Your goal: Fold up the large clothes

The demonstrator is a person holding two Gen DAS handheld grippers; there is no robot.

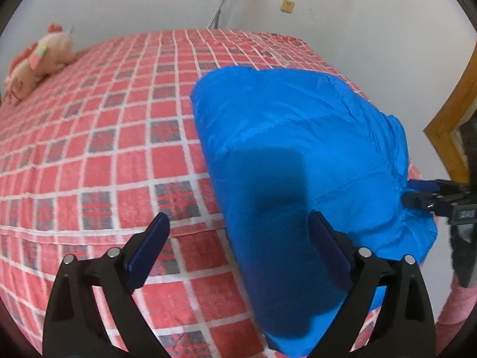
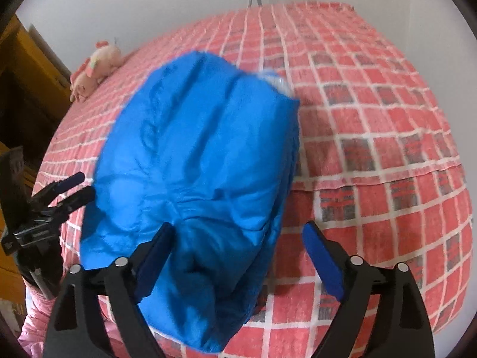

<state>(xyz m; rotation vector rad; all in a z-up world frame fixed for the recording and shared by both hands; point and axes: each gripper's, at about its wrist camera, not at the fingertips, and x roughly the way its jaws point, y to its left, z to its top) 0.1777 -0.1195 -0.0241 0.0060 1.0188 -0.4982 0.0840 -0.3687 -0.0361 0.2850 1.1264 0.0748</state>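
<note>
Hovering over a folded blue padded jacket [image 1: 298, 155], both tools sit with their jaws spread wide and nothing between the pads. The jacket lies on a bed covered by a red checked blanket [image 1: 104, 149], bunched into a thick, roughly oblong bundle. Seen from the left gripper [image 1: 238, 238], the bundle fills the space ahead and to the right, its near edge passing under the right finger, with bare blanket under the left one. Seen from the right gripper [image 2: 238, 247], the bundle sits straight ahead and slightly left, a puffy lobe of it rising between the fingers near the left pad; whether fabric touches that pad cannot be told. In each view the opposite tool shows at the far side of the jacket, so the two appear to flank it. The folding looks mostly done, and the step in hand is probably a last tidy or a further fold. To do it well, each gripper should come down on an outer edge, not on the swollen middle, catch all the layers together, and close firmly, since the slick, airy shell would likely slip or spring back. Moving both ends together would keep the fold square. A pink plush toy [image 1: 38, 59] lies far ahead to the left, well apart from the work.
</note>
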